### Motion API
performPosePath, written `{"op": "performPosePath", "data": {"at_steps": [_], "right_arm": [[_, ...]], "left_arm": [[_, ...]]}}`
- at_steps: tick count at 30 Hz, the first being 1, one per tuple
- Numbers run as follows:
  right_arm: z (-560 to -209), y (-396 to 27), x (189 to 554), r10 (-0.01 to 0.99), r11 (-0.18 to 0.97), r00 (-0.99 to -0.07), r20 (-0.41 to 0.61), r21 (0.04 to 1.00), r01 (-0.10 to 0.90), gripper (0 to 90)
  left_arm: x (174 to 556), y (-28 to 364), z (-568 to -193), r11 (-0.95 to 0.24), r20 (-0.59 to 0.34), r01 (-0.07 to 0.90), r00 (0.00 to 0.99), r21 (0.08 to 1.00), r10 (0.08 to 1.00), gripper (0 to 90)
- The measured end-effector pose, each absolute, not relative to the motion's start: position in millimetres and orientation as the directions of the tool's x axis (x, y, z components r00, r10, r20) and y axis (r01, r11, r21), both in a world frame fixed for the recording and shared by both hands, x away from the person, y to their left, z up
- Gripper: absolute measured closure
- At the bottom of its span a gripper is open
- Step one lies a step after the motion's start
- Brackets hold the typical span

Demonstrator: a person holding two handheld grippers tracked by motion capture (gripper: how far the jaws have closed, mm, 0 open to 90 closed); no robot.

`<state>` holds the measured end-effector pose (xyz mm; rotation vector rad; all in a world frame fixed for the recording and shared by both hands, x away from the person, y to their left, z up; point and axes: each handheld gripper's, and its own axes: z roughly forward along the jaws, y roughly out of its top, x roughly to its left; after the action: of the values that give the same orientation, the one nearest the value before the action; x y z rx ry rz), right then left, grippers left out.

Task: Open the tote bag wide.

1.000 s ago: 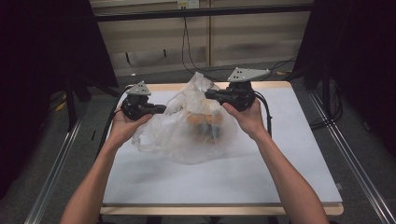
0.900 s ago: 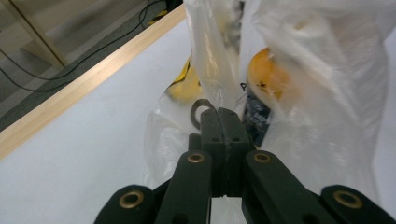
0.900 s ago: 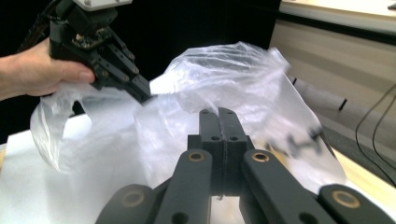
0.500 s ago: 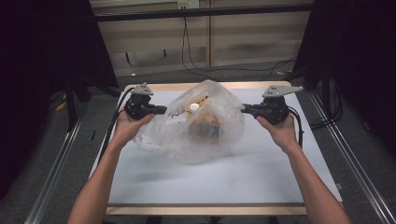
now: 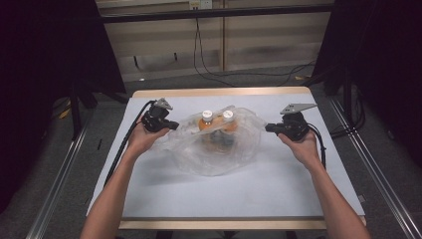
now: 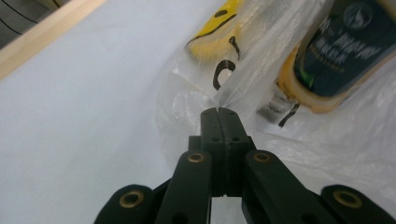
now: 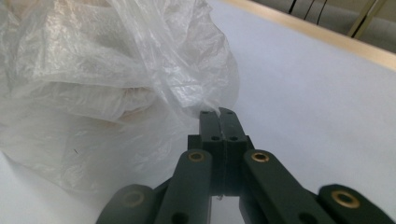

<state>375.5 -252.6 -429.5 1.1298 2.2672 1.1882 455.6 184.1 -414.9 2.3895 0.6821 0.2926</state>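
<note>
The person is holding a thin, clear, crinkled plastic bag point(image 5: 219, 144) by two sides. The bag is lying near the middle of the white surface point(image 5: 278, 194), a little toward twelve o'clock. Inside it two orange bottles with white caps point(image 5: 215, 125) are standing upright, close together.

The left tongs point(image 5: 175, 126) are at nine o'clock of the bag. In the left gripper view the jaws are standing fully closed and are pinching a fold of the clear film point(image 6: 233, 93) at their tips. The right tongs point(image 5: 268, 128) are at three o'clock of the bag. In the right gripper view the jaws are also pressed together, and an edge of the film point(image 7: 205, 105) is caught between the tips.

Compared with a second ago, the right tongs are now much farther toward three o'clock, and both hands are lower. Then the bag was gathered up high between the two tongs and the bottles were hidden under the film. Now the bag is spread wide and flat, its mouth is open, and the caps are showing.

This probably means that the bag is being opened to reach the bottles. The next move is likely to be pulling the film down, away from the bottles, without tipping them.
</note>
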Motion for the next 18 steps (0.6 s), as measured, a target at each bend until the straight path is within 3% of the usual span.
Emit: {"op": "performPosePath", "data": {"at_steps": [10,13,18], "right_arm": [[-459.9,-264.4,369.9,0.789,0.35,-0.609,0.079,0.758,0.551,90.0],[-466.9,-265.4,371.2,0.798,0.365,-0.598,0.072,0.733,0.575,90.0],[-476.5,-270.3,371.7,0.811,0.379,-0.582,0.067,0.697,0.608,90.0]], "left_arm": [[452.8,192.5,-448.6,-0.644,-0.015,0.465,0.818,0.608,0.576,90.0],[454.9,189.8,-449.8,-0.737,0.06,0.416,0.85,0.533,0.523,90.0],[455.3,186.5,-455.5,-0.751,0.067,0.415,0.854,0.513,0.517,90.0]]}}
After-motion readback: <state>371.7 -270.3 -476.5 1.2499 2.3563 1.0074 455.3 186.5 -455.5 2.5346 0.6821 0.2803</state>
